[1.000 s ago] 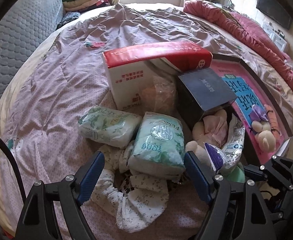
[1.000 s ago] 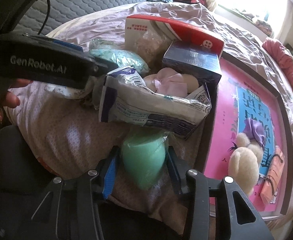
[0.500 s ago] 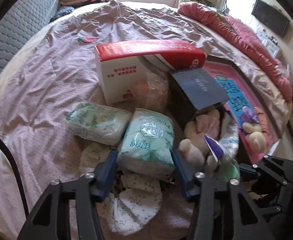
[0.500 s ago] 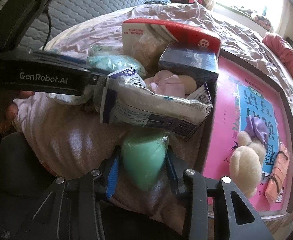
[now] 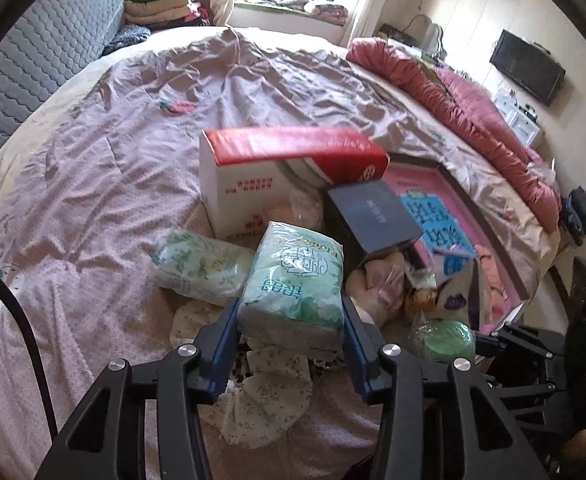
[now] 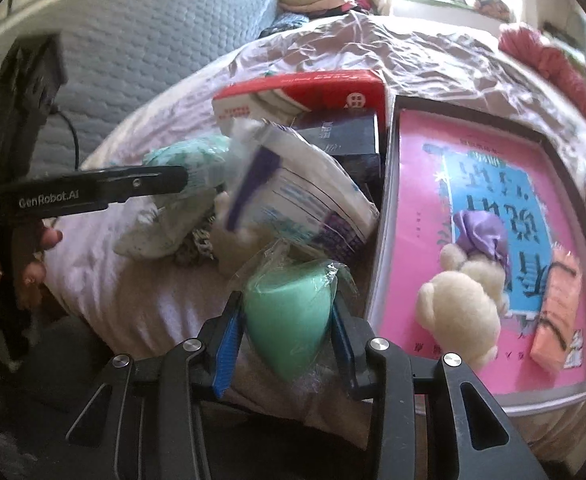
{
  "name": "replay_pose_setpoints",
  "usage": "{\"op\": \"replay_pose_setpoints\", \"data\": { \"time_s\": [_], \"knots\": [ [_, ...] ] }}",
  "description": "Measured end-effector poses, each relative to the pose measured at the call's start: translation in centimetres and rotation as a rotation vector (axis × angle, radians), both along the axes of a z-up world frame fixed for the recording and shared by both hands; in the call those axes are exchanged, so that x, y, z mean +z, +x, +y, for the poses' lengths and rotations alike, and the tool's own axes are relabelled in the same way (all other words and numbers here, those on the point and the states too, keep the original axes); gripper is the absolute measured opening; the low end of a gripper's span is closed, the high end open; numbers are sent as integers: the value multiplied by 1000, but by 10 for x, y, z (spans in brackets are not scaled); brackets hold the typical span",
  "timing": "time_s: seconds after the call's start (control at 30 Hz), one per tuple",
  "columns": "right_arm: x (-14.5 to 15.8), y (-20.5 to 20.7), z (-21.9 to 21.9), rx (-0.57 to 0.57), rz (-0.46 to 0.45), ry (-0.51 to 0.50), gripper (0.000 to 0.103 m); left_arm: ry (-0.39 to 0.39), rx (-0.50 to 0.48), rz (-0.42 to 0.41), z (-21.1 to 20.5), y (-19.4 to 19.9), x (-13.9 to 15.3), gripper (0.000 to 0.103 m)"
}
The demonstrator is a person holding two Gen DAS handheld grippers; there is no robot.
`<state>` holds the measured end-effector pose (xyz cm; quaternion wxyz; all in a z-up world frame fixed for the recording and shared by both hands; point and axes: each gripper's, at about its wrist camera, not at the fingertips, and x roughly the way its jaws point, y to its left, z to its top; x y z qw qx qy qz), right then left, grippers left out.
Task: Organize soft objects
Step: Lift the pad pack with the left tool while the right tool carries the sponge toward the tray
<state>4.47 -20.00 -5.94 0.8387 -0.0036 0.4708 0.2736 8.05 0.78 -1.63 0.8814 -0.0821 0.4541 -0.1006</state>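
Tissue pack (image 5: 293, 280) clamped in left gripper (image 5: 291, 344), lower centre of left view, above bed (image 5: 93, 184). Right view: green sponge (image 6: 289, 320) squeezed in right gripper (image 6: 285, 344), lower centre, beside pink tray (image 6: 413, 200).

A rumpled mauve bed (image 5: 141, 168) carries boxes, tissue packs, a pink tray (image 6: 409, 216).
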Motion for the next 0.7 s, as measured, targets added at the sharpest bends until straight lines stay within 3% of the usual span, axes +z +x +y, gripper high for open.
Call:
{"op": "replay_pose_setpoints", "data": {
  "time_s": [0.1,0.47,0.7],
  "knots": [
    [3,-2,-7,-19,23,56,42,-24,10,-24,4,-3,9,48],
    [11,-22,26,103,31,21,42,-38,0,-57,3,-12,22,48],
    [33,-35,31,131,-29,50,42,-49,-5,-95,0,-18,36,48]
  ]
}}
